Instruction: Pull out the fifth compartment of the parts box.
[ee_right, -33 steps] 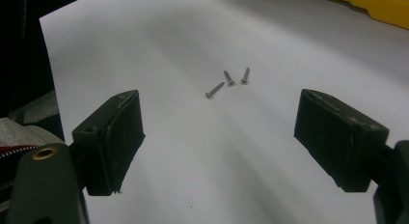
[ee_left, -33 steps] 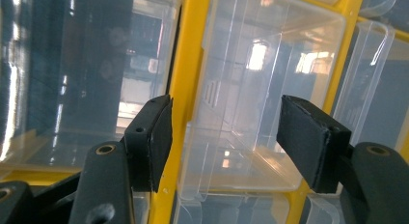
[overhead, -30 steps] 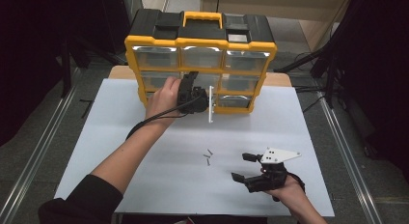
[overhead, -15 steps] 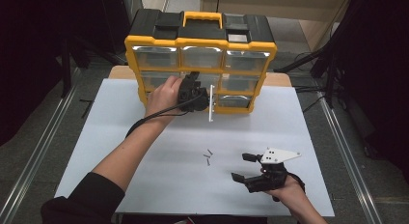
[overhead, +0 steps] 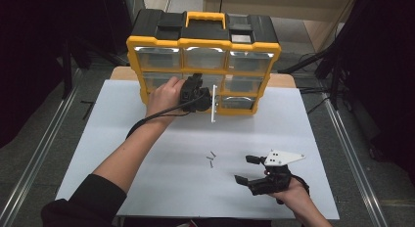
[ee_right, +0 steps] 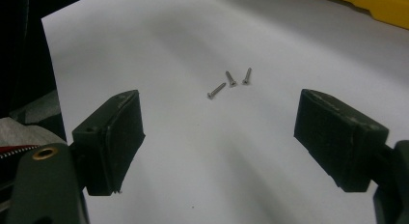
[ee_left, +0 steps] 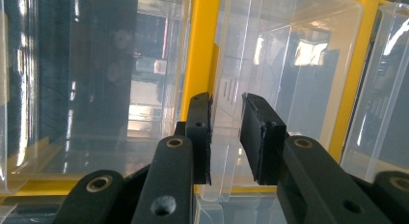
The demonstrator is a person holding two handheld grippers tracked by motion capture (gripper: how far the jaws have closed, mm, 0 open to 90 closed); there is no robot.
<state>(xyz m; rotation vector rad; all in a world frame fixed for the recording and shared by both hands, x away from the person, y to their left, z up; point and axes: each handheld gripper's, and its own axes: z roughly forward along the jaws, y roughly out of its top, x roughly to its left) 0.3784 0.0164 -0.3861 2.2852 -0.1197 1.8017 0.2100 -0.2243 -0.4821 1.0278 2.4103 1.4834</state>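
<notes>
A yellow and black organizer with clear drawers stands upright at the back of the white table. My left gripper is pressed against its middle row. In the left gripper view its jaws stand close together on the thin front lip of a clear drawer, beside a yellow divider. Three small metal screws lie loose on the table's middle. My right gripper rests low at the front right, open wide, with the screws a short way ahead of its empty jaws.
The organizer's other drawers look see-through, and I cannot make out any contents. Metal rails run along both sides of the table. Dark cables lie on the floor at the back right.
</notes>
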